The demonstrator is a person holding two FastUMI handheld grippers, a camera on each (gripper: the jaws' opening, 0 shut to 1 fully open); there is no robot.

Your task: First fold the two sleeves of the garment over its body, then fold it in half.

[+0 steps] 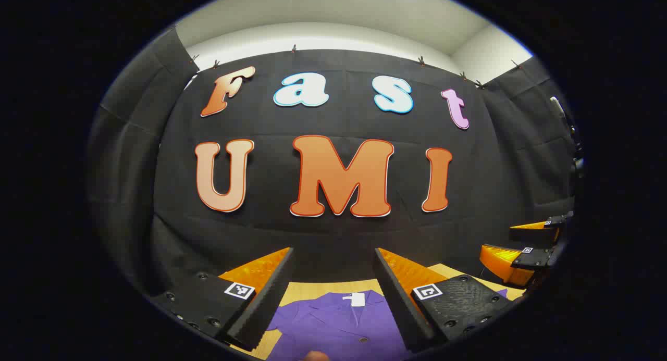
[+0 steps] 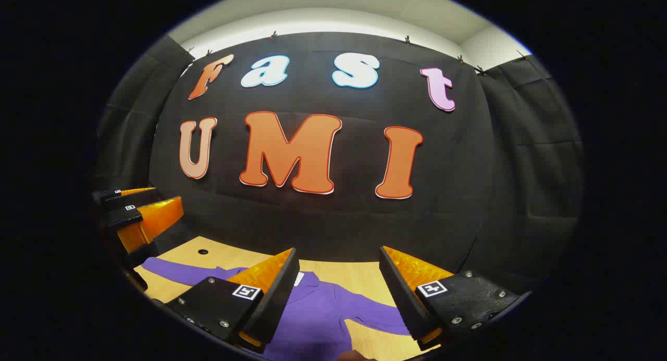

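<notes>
Both grippers — left gripper (image 1: 333, 293), right gripper (image 2: 338, 293) — are hovering, fingers spread and pinching nothing, above the purple garment (image 1: 338, 324) lying flat below them on the worktop (image 2: 359, 277), sleeves outstretched.

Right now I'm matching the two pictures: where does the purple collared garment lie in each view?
Left gripper view: purple collared garment at bottom centre, between the left tongs.
Right gripper view: bottom centre-left, sleeves spread out to both sides, behind the right tongs.
Shared landmark: its white neck tag, on the light wooden table.

1 garment (image 1: 338, 327), 2 grippers (image 1: 333, 288) (image 2: 338, 288), 1 table (image 2: 365, 277).
</notes>
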